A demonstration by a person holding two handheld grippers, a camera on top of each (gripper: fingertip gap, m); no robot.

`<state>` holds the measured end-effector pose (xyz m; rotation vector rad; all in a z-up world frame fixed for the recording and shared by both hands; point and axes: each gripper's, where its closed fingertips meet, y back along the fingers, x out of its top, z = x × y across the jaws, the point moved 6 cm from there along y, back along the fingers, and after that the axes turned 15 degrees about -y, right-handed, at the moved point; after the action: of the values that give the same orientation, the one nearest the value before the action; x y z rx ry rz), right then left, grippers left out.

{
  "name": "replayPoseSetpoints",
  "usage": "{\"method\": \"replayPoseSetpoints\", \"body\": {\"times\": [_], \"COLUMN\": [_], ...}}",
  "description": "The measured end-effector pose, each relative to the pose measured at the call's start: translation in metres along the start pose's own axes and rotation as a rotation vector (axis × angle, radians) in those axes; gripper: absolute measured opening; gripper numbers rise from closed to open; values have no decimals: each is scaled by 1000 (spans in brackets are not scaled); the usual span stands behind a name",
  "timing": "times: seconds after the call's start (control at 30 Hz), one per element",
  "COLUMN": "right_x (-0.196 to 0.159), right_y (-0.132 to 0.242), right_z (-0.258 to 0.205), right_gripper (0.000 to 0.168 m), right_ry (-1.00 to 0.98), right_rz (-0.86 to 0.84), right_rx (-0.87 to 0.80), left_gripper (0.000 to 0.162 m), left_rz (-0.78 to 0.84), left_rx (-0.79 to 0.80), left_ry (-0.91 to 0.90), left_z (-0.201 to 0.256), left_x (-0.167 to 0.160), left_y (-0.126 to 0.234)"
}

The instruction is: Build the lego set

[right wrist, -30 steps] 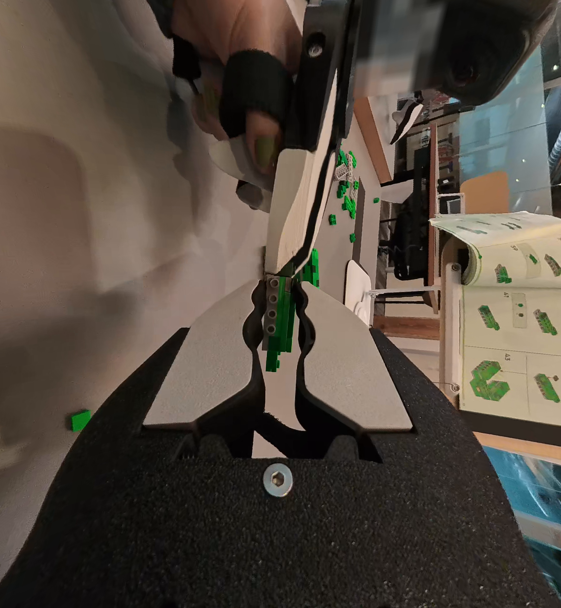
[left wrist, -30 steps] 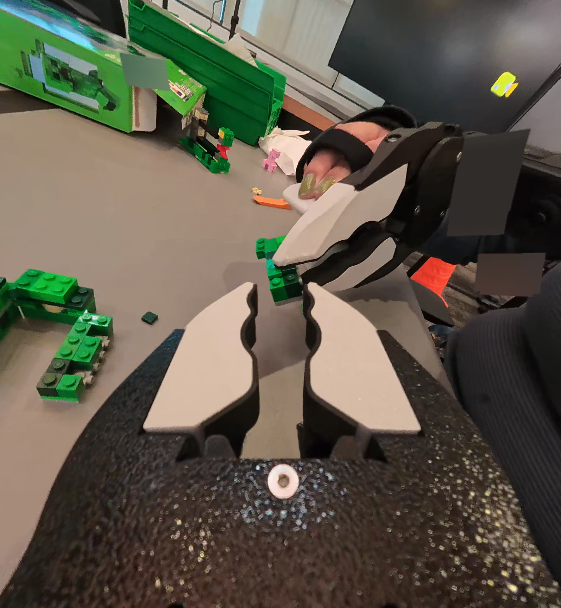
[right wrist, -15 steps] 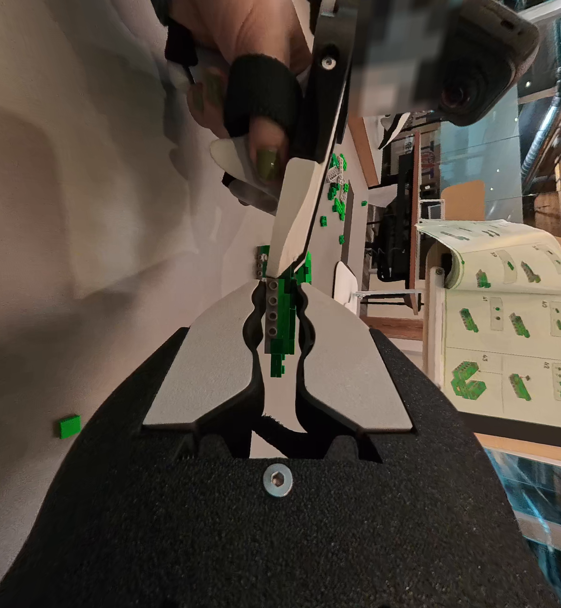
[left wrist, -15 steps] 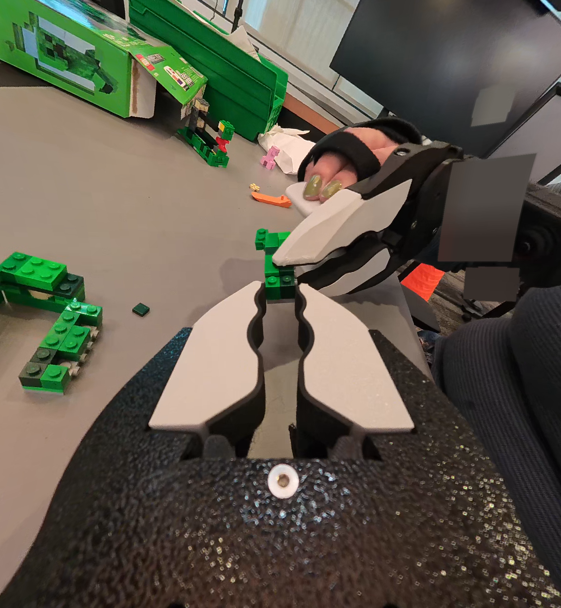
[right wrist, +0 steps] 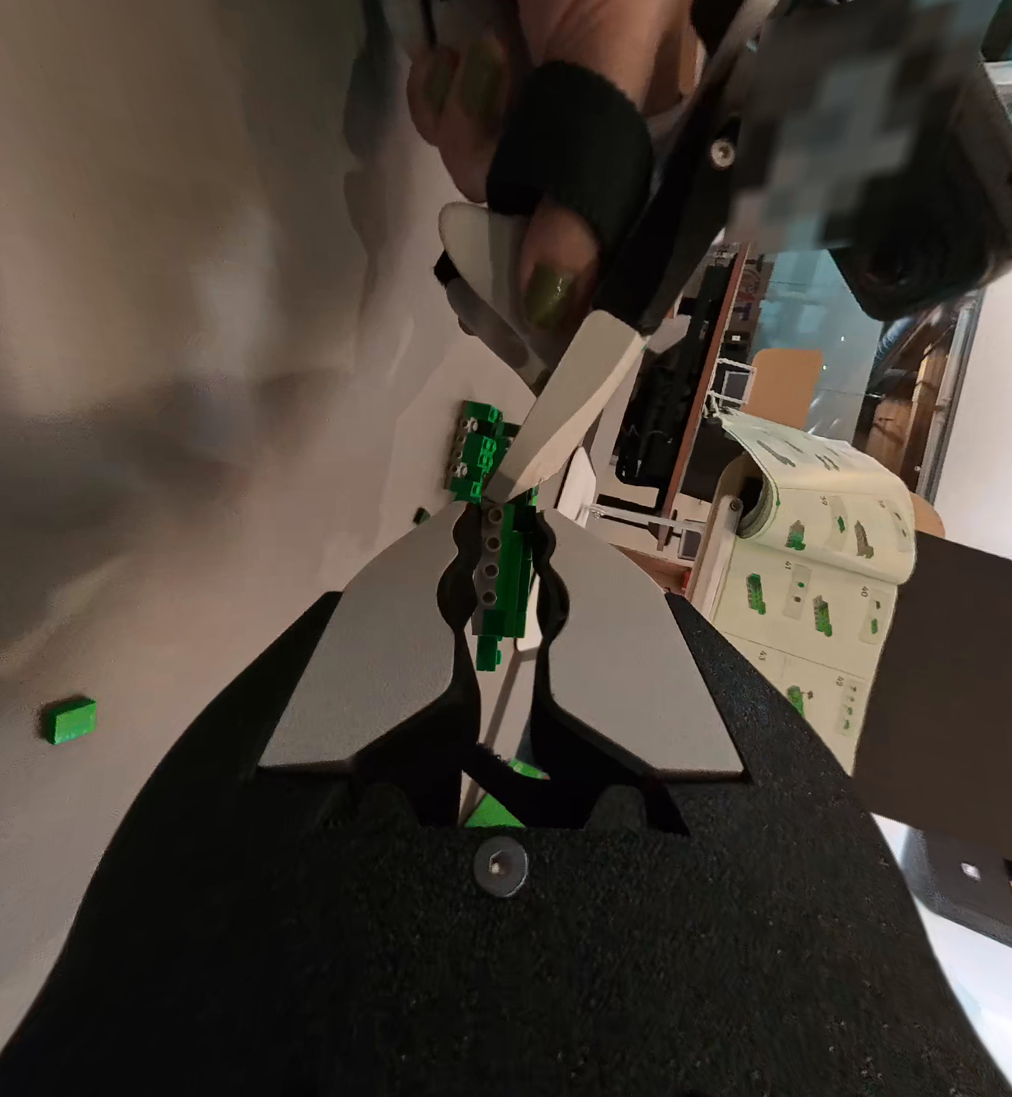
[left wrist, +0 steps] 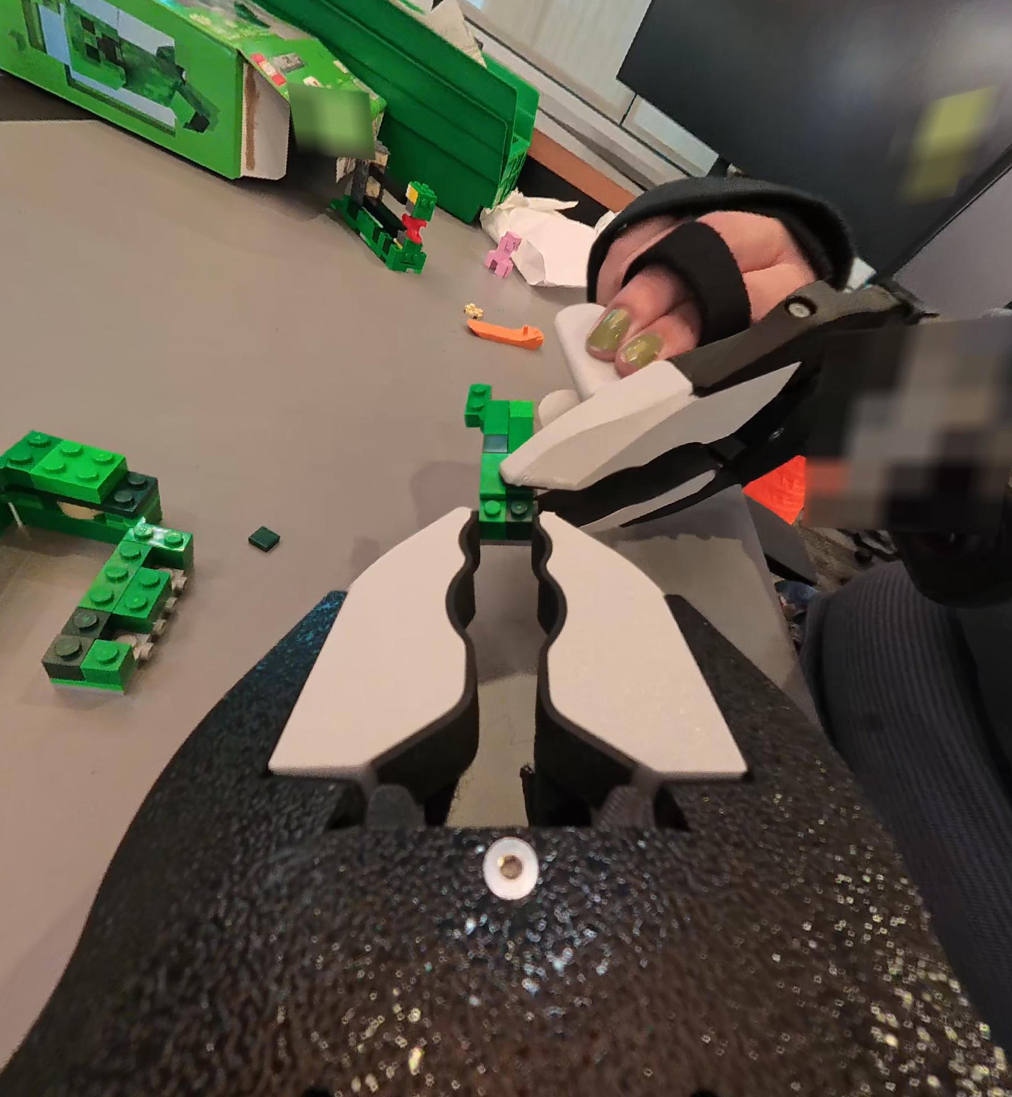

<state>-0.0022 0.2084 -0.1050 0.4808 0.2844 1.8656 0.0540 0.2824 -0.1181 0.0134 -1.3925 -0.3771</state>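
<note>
The small green brick assembly [left wrist: 500,475] is off the grey table [left wrist: 225,332], held between both grippers near the table's right edge. The left gripper [left wrist: 506,525] has its two fingers drawn in on the assembly's near end, a dark and a light green studded block pinched at the very tips; behind the tips a narrow gap stays between the fingers. The right gripper [left wrist: 518,484] comes in from the right, carried by a hand [left wrist: 687,285] in a black strap, and its fingers close on the assembly's middle. In the right wrist view the right gripper [right wrist: 503,522] clamps the same assembly [right wrist: 500,585] along its grey, holed underside, while one finger of the left gripper [right wrist: 557,409] slants down onto the assembly's far end.

On the table's left edge lies one larger C-shaped green build [left wrist: 100,552], with one loose dark green tile [left wrist: 264,538] between it and the grippers. Toward the far edge stand one small green model with a red piece [left wrist: 391,228], one pink figure [left wrist: 503,255], one orange brick separator [left wrist: 503,333], white crumpled paper [left wrist: 542,237] and two green boxes [left wrist: 153,77]. The middle of the table between these is bare. An open instruction booklet [right wrist: 812,570] stands to the right in the right wrist view, and one bright green tile [right wrist: 70,719] lies alone on the table at left.
</note>
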Motion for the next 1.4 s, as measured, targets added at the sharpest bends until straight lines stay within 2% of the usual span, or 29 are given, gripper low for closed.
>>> {"method": "replayPoseSetpoints", "body": {"times": [0.07, 0.2, 0.3, 0.37, 0.57, 0.7, 0.83, 0.93, 1.17, 1.4], "right_x": [0, -3, -3, -3, -3, -5, -7, -7, -5, -4], "right_y": [0, 2, 1, 1, 3, 2, 4, 7, 7, 7], "right_z": [0, 4, 3, 2, 5, 6, 12, 13, 12, 7], "right_gripper": [16, 16, 16, 16, 16, 18, 28, 28, 21, 16], "right_ry": [11, -151, -124, -100, -105, -229, -388, -441, -416, -281], "right_rz": [-5, 50, 56, 55, 77, 86, 118, 148, 150, 124], "right_rx": [-1, 31, 27, 21, -29, 0, 59, 123, 180, 157], "left_gripper": [16, 16, 24, 17, 16, 16, 16, 16, 16, 16], "left_rz": [2, 50, 17, 31, 48, 63, 76, 75, 67, 29], "left_rx": [-2, -23, -39, -47, -17, -45, -57, -69, -91, -91], "left_ry": [-1, 38, 74, 72, 19, 99, 144, 158, 169, 144], "left_z": [0, -1, -1, -1, 1, -1, -3, -4, -3, -1], "left_x": [-1, 2, -2, -3, 2, 0, -1, -2, -3, -5], "left_y": [-1, 0, -3, -4, -2, -2, -1, 0, -1, -3]}}
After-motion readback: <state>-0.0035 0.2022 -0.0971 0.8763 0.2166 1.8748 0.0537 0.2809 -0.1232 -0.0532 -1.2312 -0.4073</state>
